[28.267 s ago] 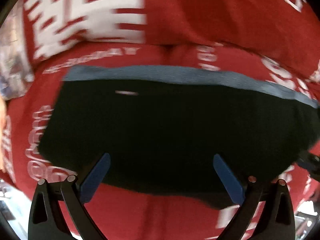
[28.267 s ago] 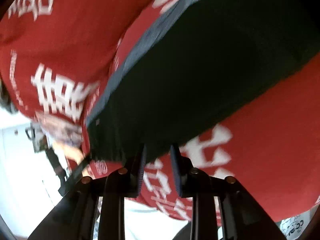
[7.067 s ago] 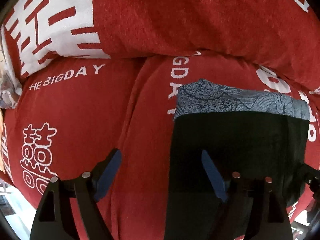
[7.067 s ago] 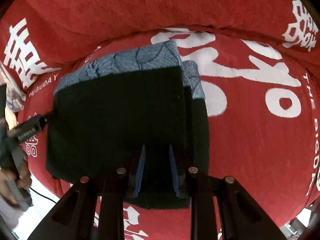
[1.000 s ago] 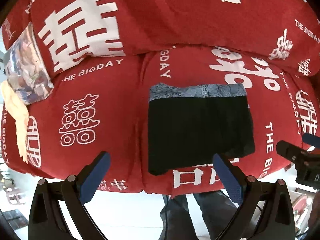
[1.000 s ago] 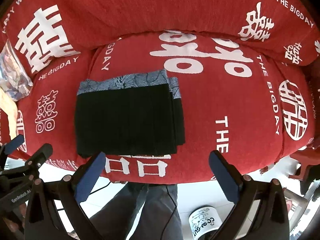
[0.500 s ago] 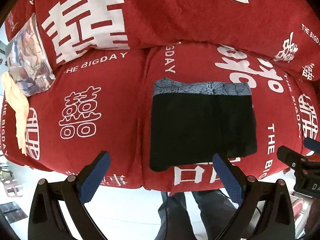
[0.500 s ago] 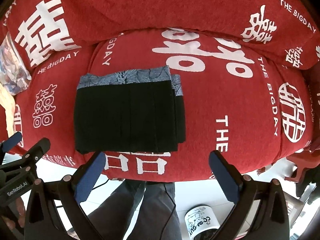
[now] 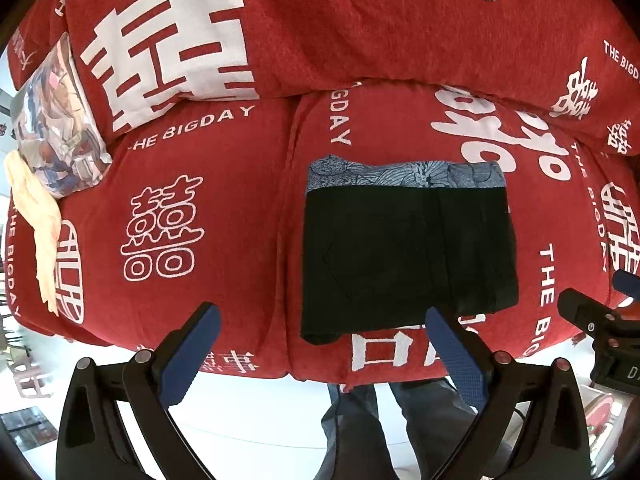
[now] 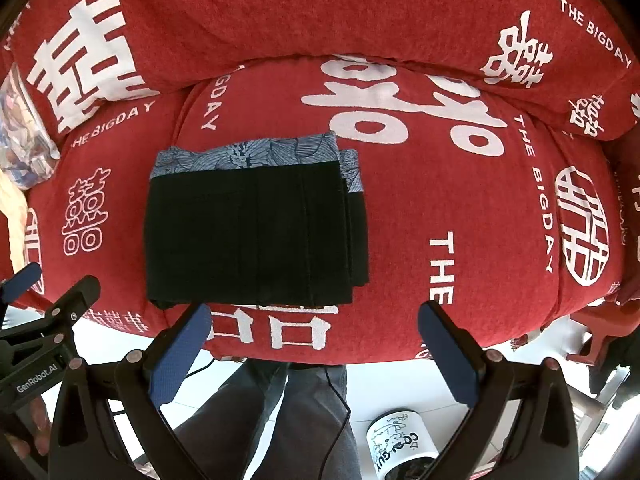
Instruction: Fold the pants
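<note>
Pants lie folded into a compact dark rectangle on the red sofa cover, on the seat cushion right of the centre seam. A blue-grey patterned band runs along the fold's far edge; its near edge sits close to the cushion's front edge, above white printed characters.

Left gripper: jaws spread wide, nothing between them. It hangs off the front edge of the seat, clear of the cloth, with the pants ahead and slightly right of its midline. The right blue pad lines up just below the fold's near edge, not touching.

Right gripper: jaws likewise wide apart, empty. It too sits off the front edge, with the pants ahead and to the left; the left pad is just below the fold's near edge.

Left wrist view only: a patterned cushion and a pale yellow cloth at the left end of the sofa, plus the tip of the right gripper at the frame's right edge.

Right wrist view only: stepped layers at the fold's right side, a white printed mug on the floor, the person's dark trousers with a thin cable over them, and the left gripper's body at lower left.
</note>
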Available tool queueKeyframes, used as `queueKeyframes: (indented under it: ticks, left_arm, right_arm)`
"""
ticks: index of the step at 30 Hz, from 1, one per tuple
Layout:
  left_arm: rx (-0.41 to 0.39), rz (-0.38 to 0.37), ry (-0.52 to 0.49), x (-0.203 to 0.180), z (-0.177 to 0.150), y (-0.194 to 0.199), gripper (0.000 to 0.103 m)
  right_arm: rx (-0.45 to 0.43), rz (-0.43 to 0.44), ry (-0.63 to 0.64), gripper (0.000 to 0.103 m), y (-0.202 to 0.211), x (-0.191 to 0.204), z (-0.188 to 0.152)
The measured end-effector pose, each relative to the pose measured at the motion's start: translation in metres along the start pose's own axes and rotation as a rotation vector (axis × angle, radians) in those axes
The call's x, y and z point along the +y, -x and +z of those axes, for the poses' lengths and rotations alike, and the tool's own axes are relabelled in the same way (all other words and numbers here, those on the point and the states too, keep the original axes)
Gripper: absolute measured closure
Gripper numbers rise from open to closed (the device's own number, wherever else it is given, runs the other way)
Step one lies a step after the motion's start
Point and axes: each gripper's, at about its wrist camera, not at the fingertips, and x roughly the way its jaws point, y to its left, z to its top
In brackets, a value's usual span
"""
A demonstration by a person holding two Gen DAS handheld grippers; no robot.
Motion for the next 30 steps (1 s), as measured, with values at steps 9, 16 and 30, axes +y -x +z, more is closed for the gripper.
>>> queueKeyframes:
  ticks: [9,16,30]
  left_arm:
    - [-0.019,0.017,-0.021,-0.0017,0.0005,0.0017,0.0]
    - [-0.018,0.016,-0.018,-0.0021,0.0001,0.002,0.0]
    - [-0.031,0.0,-0.001,-0.0044,-0.0022,0.0054,0.0]
  right_arm:
    - [0.005,0.002,0.003,0.0,-0.0022,0.001,0.001]
    - [0.006,0.003,0.006,0.0,-0.003,0.0013,0.0006]
    - [0.007,0.009,0.018,0.0,-0.0058,0.0039,-0.0017]
